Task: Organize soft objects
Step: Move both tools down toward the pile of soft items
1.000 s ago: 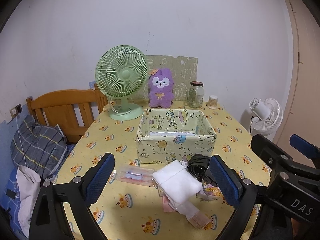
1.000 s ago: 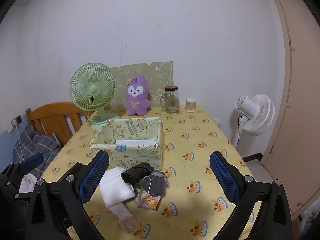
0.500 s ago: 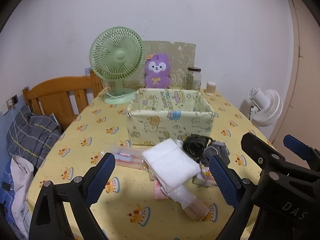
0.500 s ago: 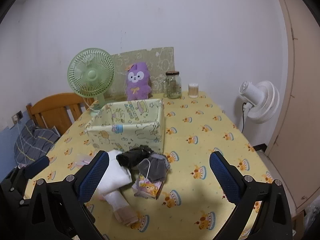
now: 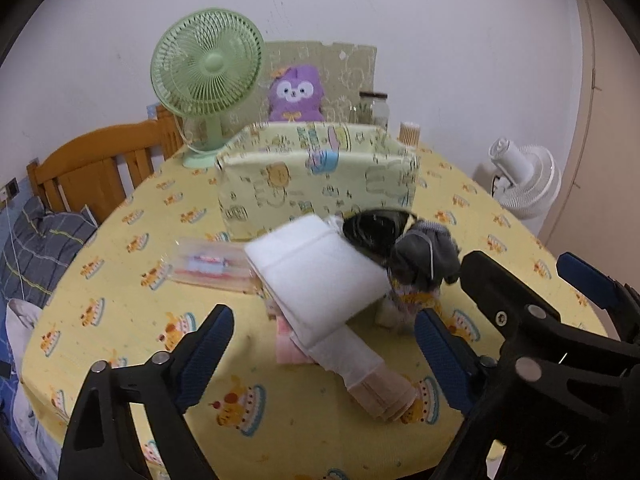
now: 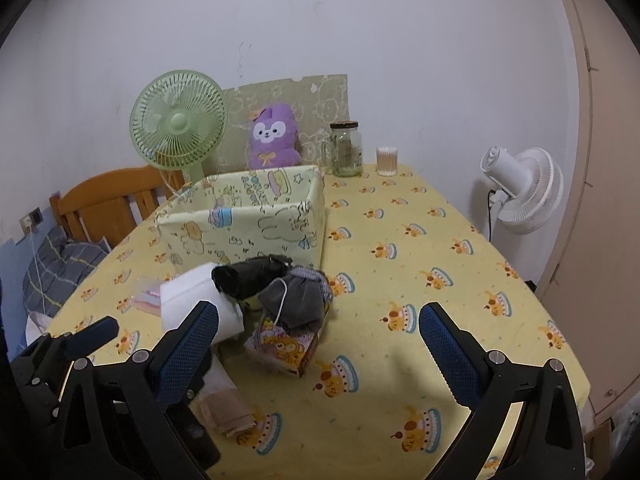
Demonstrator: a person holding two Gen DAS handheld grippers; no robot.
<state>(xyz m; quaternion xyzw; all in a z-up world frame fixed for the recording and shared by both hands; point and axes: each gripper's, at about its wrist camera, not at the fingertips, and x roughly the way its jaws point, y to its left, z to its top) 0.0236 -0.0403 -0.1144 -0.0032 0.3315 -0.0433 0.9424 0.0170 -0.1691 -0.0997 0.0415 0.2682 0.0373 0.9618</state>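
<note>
A pile of soft things lies on the yellow tablecloth in front of a patterned fabric box (image 5: 316,176) (image 6: 244,220): a folded white cloth (image 5: 316,268) (image 6: 188,296), a black bundle (image 5: 372,232) (image 6: 252,276), a grey cloth (image 5: 424,256) (image 6: 296,300) on a small patterned packet (image 6: 284,344), and beige folded socks (image 5: 384,392) (image 6: 224,416). My left gripper (image 5: 324,356) is open and empty, just short of the pile. My right gripper (image 6: 320,344) is open and empty, over the packet's near side.
A clear plastic pouch (image 5: 208,268) lies left of the pile. Behind the box stand a green fan (image 5: 208,68), a purple plush (image 5: 296,94), a glass jar (image 6: 346,148) and a cotton-swab cup (image 6: 387,160). A wooden chair (image 5: 92,164) is left; a white fan (image 6: 524,192) right.
Both grippers have dropped lower and moved forward toward the pile, which now looks larger and nearer. Both stay open and empty. Nothing on the table has moved.
</note>
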